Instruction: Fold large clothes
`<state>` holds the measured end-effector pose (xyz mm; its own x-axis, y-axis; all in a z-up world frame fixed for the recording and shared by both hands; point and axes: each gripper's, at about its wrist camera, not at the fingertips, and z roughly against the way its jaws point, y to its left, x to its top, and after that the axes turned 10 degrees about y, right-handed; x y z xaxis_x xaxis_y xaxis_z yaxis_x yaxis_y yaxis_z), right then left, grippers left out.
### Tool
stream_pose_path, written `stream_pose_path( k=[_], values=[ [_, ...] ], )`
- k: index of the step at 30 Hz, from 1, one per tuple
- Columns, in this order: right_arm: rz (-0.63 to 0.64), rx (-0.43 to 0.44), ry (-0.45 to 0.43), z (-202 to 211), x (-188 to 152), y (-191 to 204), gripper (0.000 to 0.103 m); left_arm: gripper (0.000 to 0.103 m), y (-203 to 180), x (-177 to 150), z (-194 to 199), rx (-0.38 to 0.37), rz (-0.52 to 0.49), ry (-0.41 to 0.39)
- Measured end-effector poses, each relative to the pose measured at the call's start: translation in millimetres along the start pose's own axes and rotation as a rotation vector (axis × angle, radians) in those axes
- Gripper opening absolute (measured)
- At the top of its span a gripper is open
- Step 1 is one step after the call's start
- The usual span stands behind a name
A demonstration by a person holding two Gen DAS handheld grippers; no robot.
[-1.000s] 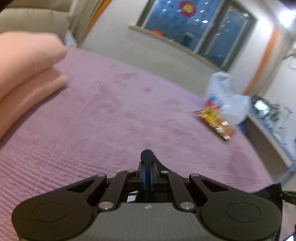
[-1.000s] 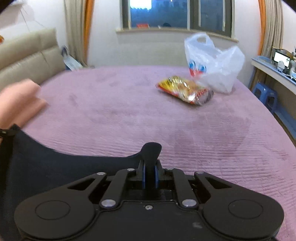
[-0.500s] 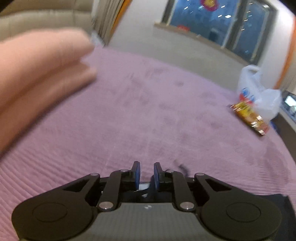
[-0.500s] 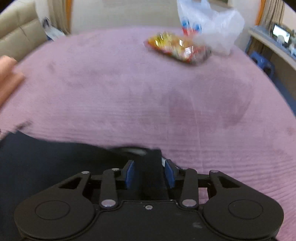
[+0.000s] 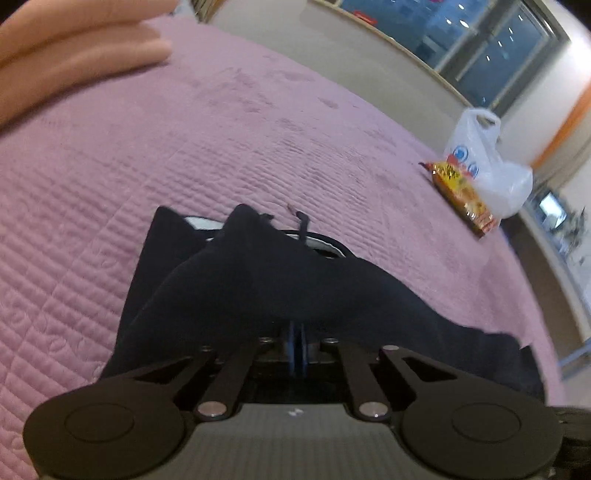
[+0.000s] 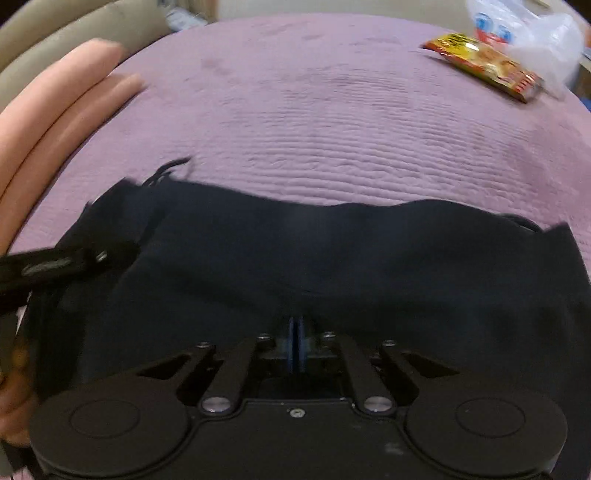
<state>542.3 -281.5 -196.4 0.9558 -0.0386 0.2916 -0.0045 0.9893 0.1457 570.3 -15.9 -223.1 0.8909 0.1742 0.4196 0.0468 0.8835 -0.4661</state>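
A dark navy garment (image 5: 258, 280) lies on the purple quilted bed (image 5: 184, 147); its white-lined waistband and a drawstring show at its far end. My left gripper (image 5: 297, 332) has its blue pads pressed together under a raised fold of the cloth. In the right wrist view the same garment (image 6: 332, 258) spreads wide across the bed (image 6: 332, 129). My right gripper (image 6: 296, 332) has its pads together at the cloth's near edge. The left gripper's body (image 6: 55, 266) shows at the left on the garment.
A red and yellow snack packet (image 5: 461, 195) and a white plastic bag (image 5: 487, 166) lie at the bed's far right; both also show in the right wrist view, packet (image 6: 487, 70) and bag (image 6: 535, 40). Pink pillows (image 6: 55, 122) and a beige headboard (image 6: 74, 33) are at left.
Both grippers were shut a second ago, opened half a second ago, and are shut again now. The garment now lies spread in front of both, lower on the bed.
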Motion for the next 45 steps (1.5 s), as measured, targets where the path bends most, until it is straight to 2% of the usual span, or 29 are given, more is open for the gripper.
stream_pose_path(
  k=[4,6,7,9,13,15,17,19,22,24,26,34,39,40,41,42,43,45],
  values=[
    [-0.04,0.034,0.015,6,3,-8,0.0,0.01,11,-11,45,0.019,0.007,-0.018],
    [-0.047,0.048,0.005,23,-2,-6,0.0,0.02,22,-24,73,0.039,0.001,-0.03],
    [-0.053,0.07,-0.007,36,-9,-5,0.008,0.022,28,-36,92,0.057,0.003,-0.032],
    [-0.054,0.111,-0.047,62,-29,0,0.015,0.034,42,-63,122,0.077,0.034,-0.023],
    [-0.019,0.104,-0.067,89,-71,21,0.015,0.039,69,-115,169,0.067,0.169,0.038],
    [0.019,0.088,-0.08,93,-85,34,0.015,0.053,79,-134,177,0.029,0.228,0.07],
    [0.06,0.046,-0.094,91,-93,47,0.015,0.061,94,-149,178,-0.029,0.286,0.095],
    [0.092,-0.016,-0.104,84,-99,55,0.015,0.063,112,-159,174,-0.063,0.371,0.098],
    [0.094,-0.027,-0.14,70,-102,57,0.015,0.063,132,-169,154,-0.127,0.494,0.079],
    [0.064,-0.021,-0.118,57,-102,55,0.014,0.064,135,-177,151,-0.155,0.505,0.038],
    [0.025,-0.003,-0.1,47,-102,49,0.014,0.065,130,-171,141,-0.18,0.505,0.007],
    [0.05,-0.012,-0.115,38,-105,50,0.014,0.065,115,-164,107,-0.248,0.581,-0.142],
    [0.038,0.007,-0.107,41,-104,48,0.014,0.063,106,-157,99,-0.263,0.612,-0.169],
    [0.032,0.013,-0.107,41,-105,47,0.014,0.058,104,-155,97,-0.265,0.615,-0.171],
    [0.026,0.021,-0.108,40,-105,45,0.014,0.041,100,-152,94,-0.27,0.613,-0.169],
    [0.02,0.028,-0.109,40,-105,43,0.014,0.014,97,-150,92,-0.272,0.603,-0.157],
    [0.008,0.04,-0.11,40,-106,40,0.014,0.01,92,-148,90,-0.269,0.581,-0.151],
    [-0.034,0.076,-0.11,38,-107,33,0.014,0.01,79,-143,95,-0.269,0.53,-0.176]
  ],
)
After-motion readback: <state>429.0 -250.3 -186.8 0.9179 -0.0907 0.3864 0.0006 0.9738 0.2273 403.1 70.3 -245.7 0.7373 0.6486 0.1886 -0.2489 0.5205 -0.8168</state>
